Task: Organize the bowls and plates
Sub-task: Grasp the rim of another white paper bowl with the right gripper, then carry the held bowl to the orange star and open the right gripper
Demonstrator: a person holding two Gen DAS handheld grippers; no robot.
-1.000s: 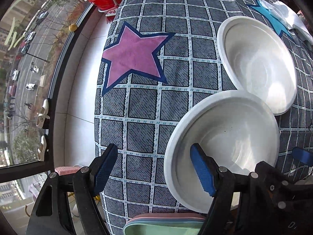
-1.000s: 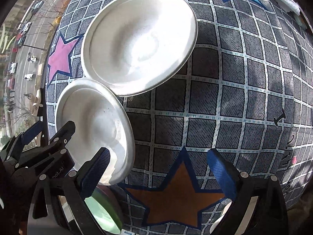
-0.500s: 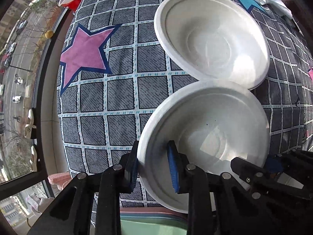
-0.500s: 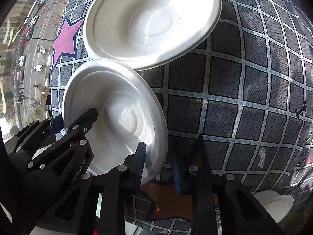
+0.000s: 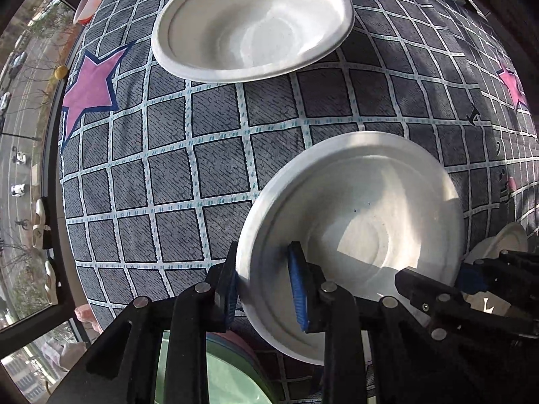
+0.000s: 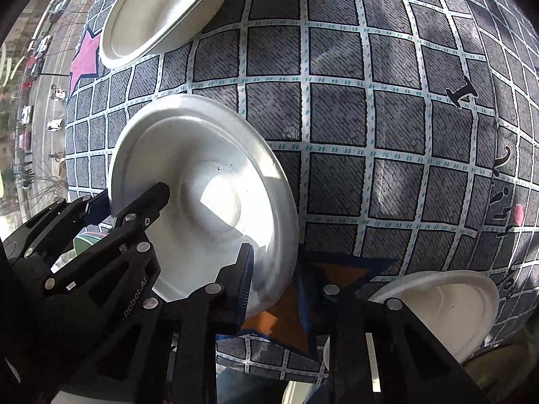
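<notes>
Both grippers grip one white paper bowl [image 5: 363, 215], raised off the checked tablecloth [image 5: 202, 161]. My left gripper [image 5: 266, 286] is shut on its left rim. My right gripper [image 6: 274, 279] is shut on its right rim; the bowl [image 6: 202, 188] tilts in the right wrist view. A second white bowl [image 5: 252, 23] lies on the cloth farther back, apart from the held one, and also shows in the right wrist view [image 6: 158, 13]. A third white bowl [image 6: 438, 306] sits low at the near right.
A green plate [image 5: 215, 377] on a stack lies under the left gripper at the table's near edge. A window with a street below runs along the left side [image 5: 23, 168]. A red container [image 5: 84, 10] stands at the far left corner.
Both grippers went from open to shut on the near bowl's opposite rims. The bowl has since risen and moved right and toward me, away from the far bowl it touched.
</notes>
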